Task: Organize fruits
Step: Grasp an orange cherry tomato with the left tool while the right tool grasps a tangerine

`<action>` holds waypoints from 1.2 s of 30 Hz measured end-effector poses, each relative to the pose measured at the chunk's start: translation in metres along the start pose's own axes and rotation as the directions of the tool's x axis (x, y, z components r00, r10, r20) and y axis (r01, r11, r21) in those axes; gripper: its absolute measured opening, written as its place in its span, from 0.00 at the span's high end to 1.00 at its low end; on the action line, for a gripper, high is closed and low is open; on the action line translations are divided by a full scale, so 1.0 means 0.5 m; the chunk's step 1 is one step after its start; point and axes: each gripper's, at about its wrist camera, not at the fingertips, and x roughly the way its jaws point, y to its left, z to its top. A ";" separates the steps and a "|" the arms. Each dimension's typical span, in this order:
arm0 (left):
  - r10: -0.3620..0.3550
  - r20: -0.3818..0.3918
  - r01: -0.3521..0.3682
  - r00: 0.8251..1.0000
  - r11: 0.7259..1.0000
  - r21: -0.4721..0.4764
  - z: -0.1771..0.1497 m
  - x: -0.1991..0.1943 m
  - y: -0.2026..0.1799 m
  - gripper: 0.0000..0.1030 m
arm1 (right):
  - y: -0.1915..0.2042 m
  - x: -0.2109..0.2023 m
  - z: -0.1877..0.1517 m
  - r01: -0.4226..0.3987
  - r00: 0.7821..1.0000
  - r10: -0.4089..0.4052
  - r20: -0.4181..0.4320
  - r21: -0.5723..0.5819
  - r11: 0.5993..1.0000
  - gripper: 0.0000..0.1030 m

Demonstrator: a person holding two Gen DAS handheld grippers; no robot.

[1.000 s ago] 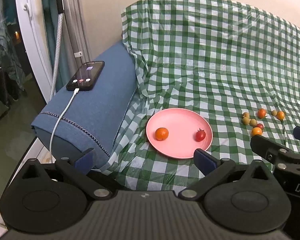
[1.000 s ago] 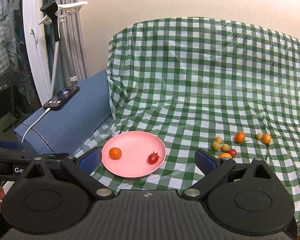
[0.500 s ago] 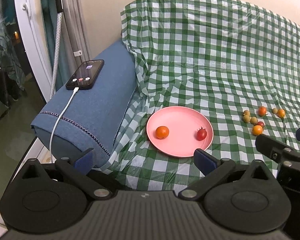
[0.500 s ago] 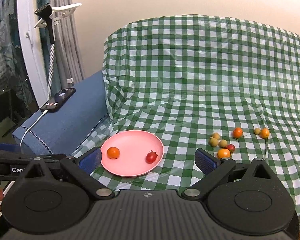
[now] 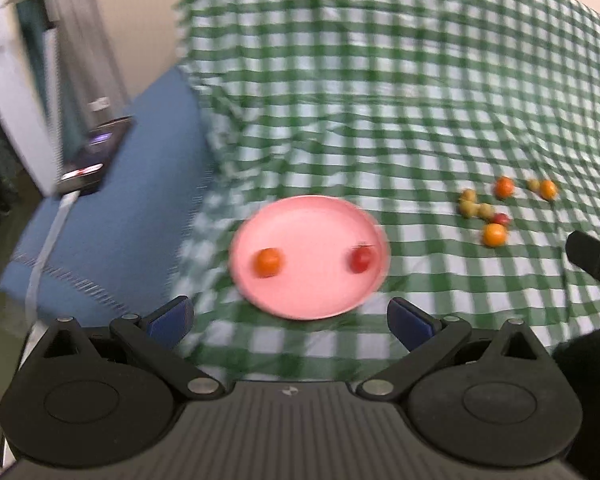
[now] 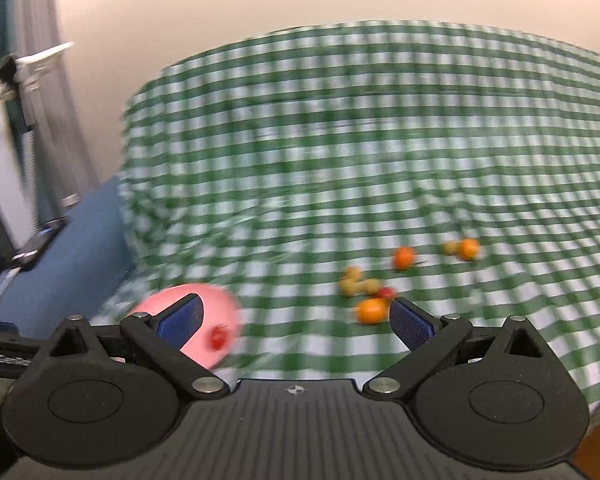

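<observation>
A pink plate [image 5: 312, 224] lies on the green checked cloth [image 5: 380, 120] and holds an orange fruit [image 5: 268, 262] and a red tomato [image 5: 361, 259]. Several small orange, yellow and red fruits [image 5: 494, 235] lie loose on the cloth to its right. My left gripper [image 5: 290, 322] is open and empty, just in front of the plate. My right gripper [image 6: 294, 316] is open and empty; the loose fruits [image 6: 370, 310] lie just past its right finger, and the plate [image 6: 220, 308] sits behind its left finger. Both views are motion-blurred.
A blue cushion [image 5: 112, 216] at the left carries a phone [image 5: 94, 160] on a white cable. A window frame and stand are behind it. The other gripper's black body [image 5: 592, 264] shows at the right edge of the left wrist view.
Both grippers have swung to the right. The plate has slid left in the right wrist view and the loose fruits are now closer to its centre. Jaws stay open.
</observation>
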 end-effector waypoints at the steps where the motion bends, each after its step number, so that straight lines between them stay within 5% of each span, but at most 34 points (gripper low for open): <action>1: -0.023 -0.006 0.023 1.000 1.000 0.012 0.012 0.012 -0.020 0.00 | -0.024 0.006 0.004 0.026 1.000 -0.026 0.007 0.003 1.000 0.04; 11: -0.227 -0.115 0.234 0.967 0.971 0.052 0.127 0.197 -0.260 0.00 | -0.265 0.154 0.046 0.240 0.971 -0.240 0.009 0.042 0.970 0.04; 19: -0.234 -0.221 0.253 0.947 0.966 0.062 0.169 0.375 -0.415 0.00 | -0.411 0.369 0.076 0.257 0.963 -0.254 -0.089 0.018 0.966 0.04; 30: -0.209 -0.374 0.247 0.904 0.967 0.056 0.167 0.543 -0.488 0.00 | -0.482 0.626 0.053 0.278 0.939 -0.284 -0.192 -0.058 0.959 0.04; 36: -0.228 -0.363 0.262 0.904 0.964 0.047 0.171 0.555 -0.467 0.00 | -0.504 0.707 0.043 0.300 0.930 -0.316 -0.190 -0.105 0.948 0.02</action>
